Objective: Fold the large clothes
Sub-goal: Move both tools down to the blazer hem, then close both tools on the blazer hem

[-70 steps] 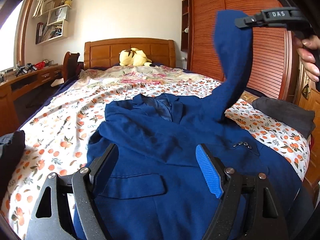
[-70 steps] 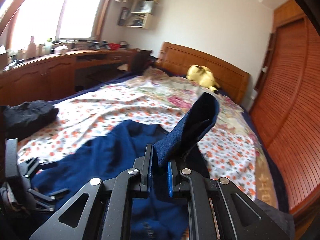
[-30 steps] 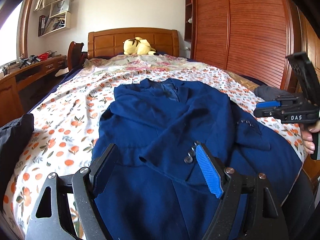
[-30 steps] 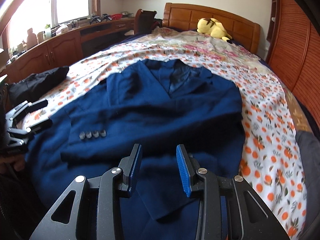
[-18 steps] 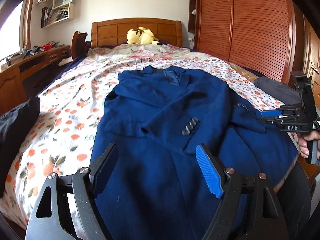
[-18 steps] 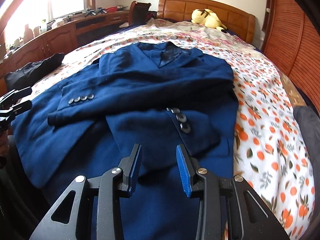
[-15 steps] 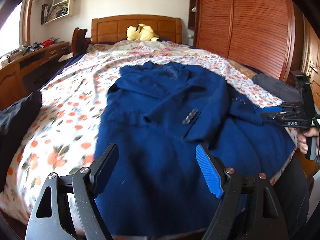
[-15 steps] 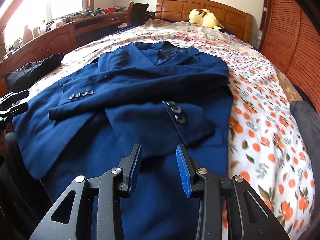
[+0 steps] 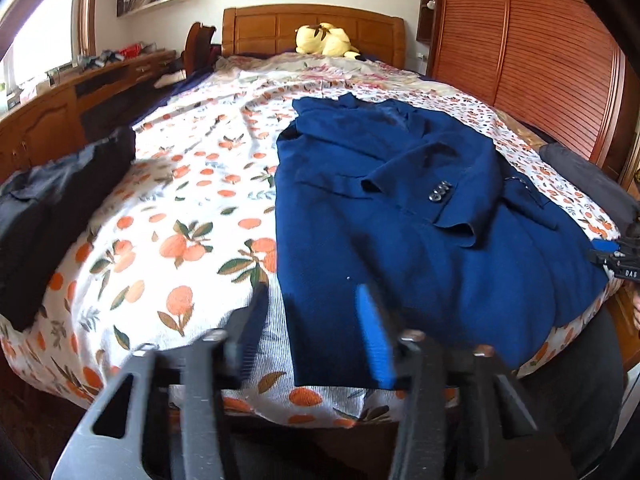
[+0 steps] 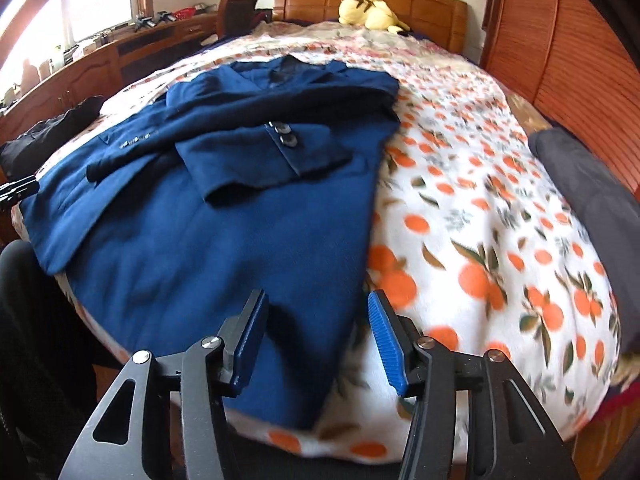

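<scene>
A dark blue jacket [image 9: 400, 240] lies face up on the bed [image 9: 192, 200], both sleeves folded across its front. My left gripper [image 9: 312, 332] hovers at the foot of the bed over the jacket's lower left hem corner. Its jaws are blurred and closing, with the corner framed between them and no pad pressing on cloth. My right gripper [image 10: 318, 340] hovers over the lower right hem corner of the jacket [image 10: 240, 220]. Its jaws are opening, with cloth below them and not gripped. Each gripper also shows at the edge of the other's view.
A black garment [image 9: 52, 208] lies at the bed's left edge and a dark grey one [image 10: 592, 184] at the right edge. A yellow plush toy [image 9: 324, 40] sits by the headboard. Slatted wardrobe doors [image 9: 540, 60] stand on the right, a wooden desk [image 9: 60, 112] on the left.
The right gripper let go of the sleeve, which now lies across the jacket's front. Both grippers drew back and down to the hem. The left jaws narrowed and the right jaws widened.
</scene>
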The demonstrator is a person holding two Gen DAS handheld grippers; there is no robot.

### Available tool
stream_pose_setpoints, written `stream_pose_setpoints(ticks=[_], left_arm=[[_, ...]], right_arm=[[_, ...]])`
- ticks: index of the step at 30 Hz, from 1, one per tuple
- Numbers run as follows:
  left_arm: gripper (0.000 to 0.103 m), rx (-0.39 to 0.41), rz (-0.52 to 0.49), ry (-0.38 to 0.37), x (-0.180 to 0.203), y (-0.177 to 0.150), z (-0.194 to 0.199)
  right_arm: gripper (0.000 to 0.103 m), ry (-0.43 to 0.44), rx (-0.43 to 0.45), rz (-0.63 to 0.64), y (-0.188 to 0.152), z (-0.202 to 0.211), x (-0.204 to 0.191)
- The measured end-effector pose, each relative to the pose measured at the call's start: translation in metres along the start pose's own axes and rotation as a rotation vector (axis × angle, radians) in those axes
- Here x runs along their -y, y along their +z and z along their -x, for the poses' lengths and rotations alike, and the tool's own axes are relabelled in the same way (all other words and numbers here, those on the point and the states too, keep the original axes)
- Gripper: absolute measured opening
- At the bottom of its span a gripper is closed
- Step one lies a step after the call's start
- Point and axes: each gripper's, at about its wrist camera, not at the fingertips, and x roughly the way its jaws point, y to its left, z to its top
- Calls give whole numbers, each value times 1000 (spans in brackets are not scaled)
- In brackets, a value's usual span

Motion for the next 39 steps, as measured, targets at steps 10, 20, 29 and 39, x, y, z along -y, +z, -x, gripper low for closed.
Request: stream_pose_setpoints(ticks=[10,20,29,39], left_arm=[[35,-29,21,-9,-10,-6,-2],[33,-61,34,-3,-11,-8,-10],[9,-79,27,-45,-3,-4,-6],[3,130,-41,-106,40,55,68]], right_arm=[[54,28,3,-57,-12,7,9],[54,41,38,-12,-26,-1,-2],[15,111,84,-42,-30,-2,1],[5,197,244,-82,-4,42,19]])
